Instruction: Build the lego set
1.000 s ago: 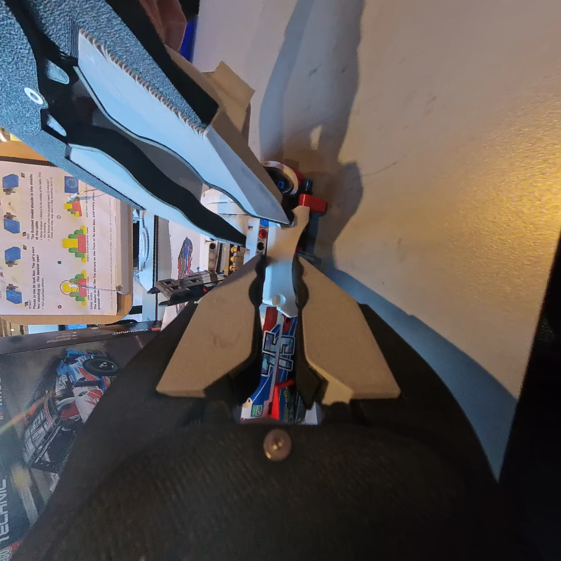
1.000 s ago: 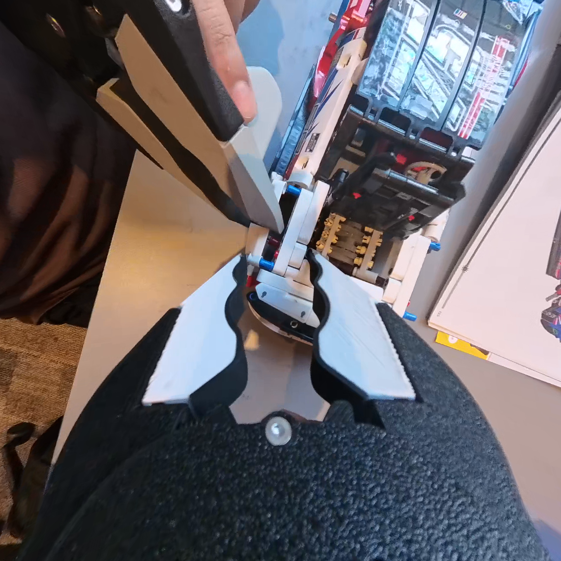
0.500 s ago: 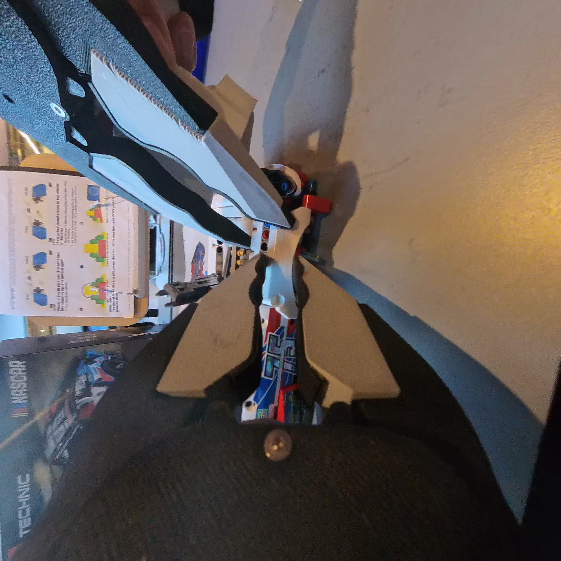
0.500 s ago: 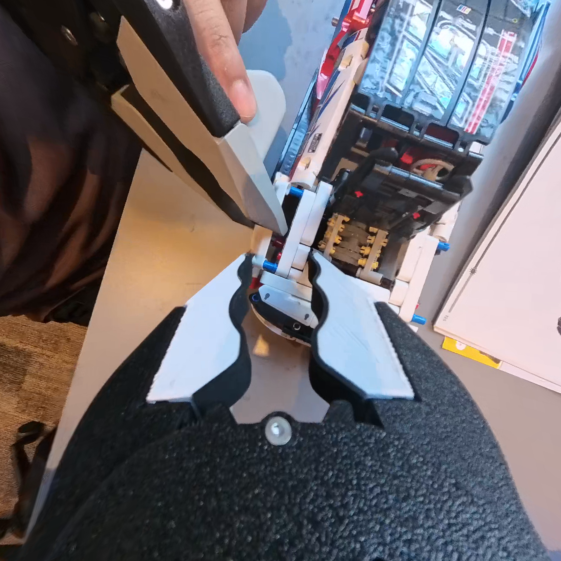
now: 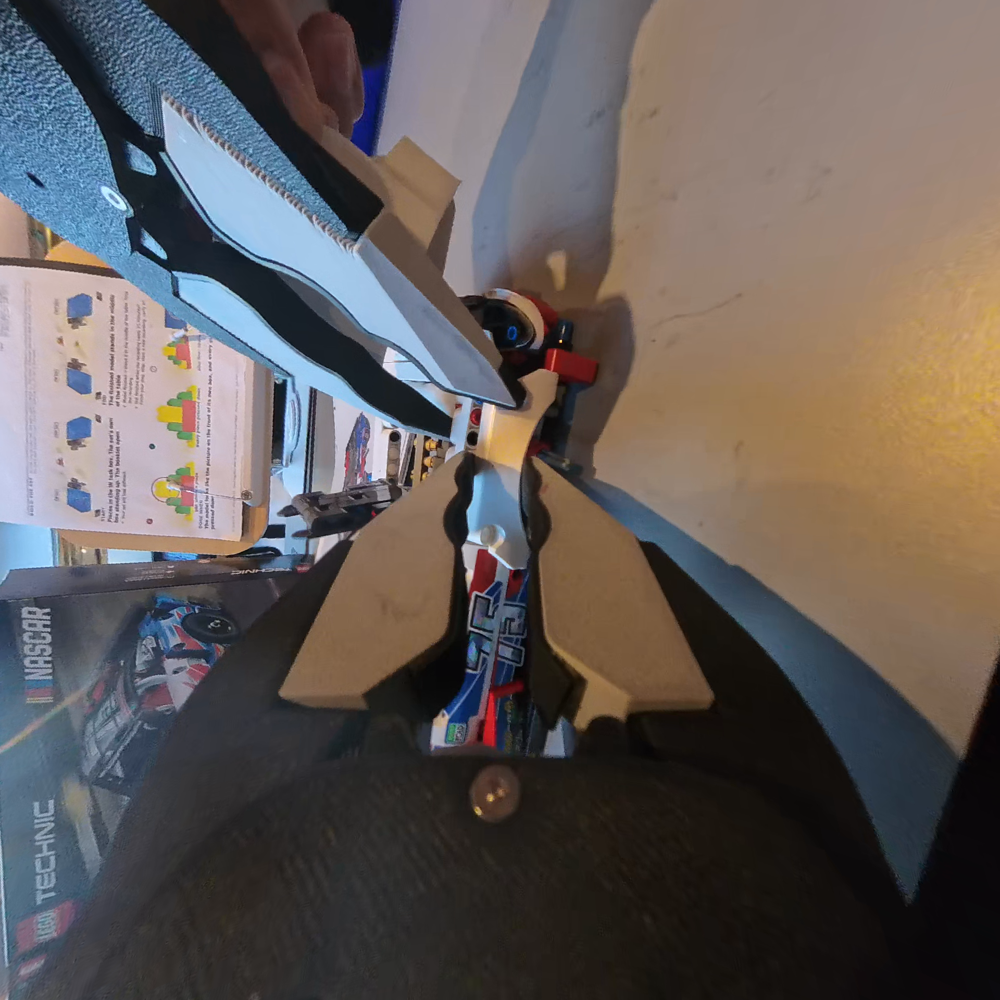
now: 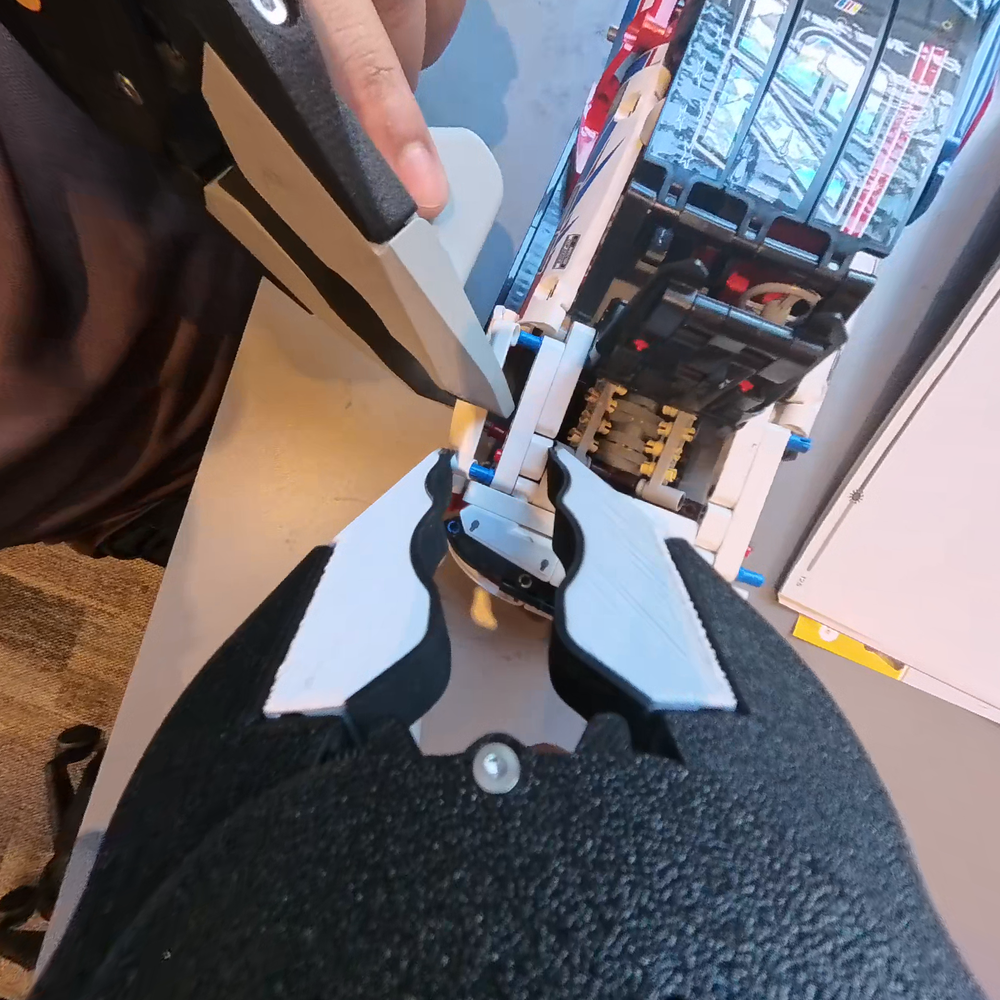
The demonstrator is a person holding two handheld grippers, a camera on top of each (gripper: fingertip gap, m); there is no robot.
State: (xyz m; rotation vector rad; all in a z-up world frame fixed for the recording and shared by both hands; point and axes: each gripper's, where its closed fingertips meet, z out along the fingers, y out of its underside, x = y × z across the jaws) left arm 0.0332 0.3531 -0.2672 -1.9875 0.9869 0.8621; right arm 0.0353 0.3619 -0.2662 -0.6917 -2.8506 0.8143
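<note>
The Lego race car is white, red and blue with a black printed roof; its tan engine is exposed. My right gripper is shut on the white beam assembly at the car's end. My left gripper reaches in from the upper left of that view, its fingertips at the same white beams. In the left wrist view my left gripper is shut on the car's white side panel. The right gripper's fingers come in from the upper left and meet the car next to a red piece.
The set's box and a clipboard with a printed sheet stand behind the car. An open instruction booklet lies to the right, a yellow scrap under it. The table ends at the left, above carpet. My two grippers' fingertips are within a few centimetres of each other.
Both grippers keep their hold on the car. The left wrist view has swung slightly, so the box and clipboard have drifted right in it. The car has barely moved.
</note>
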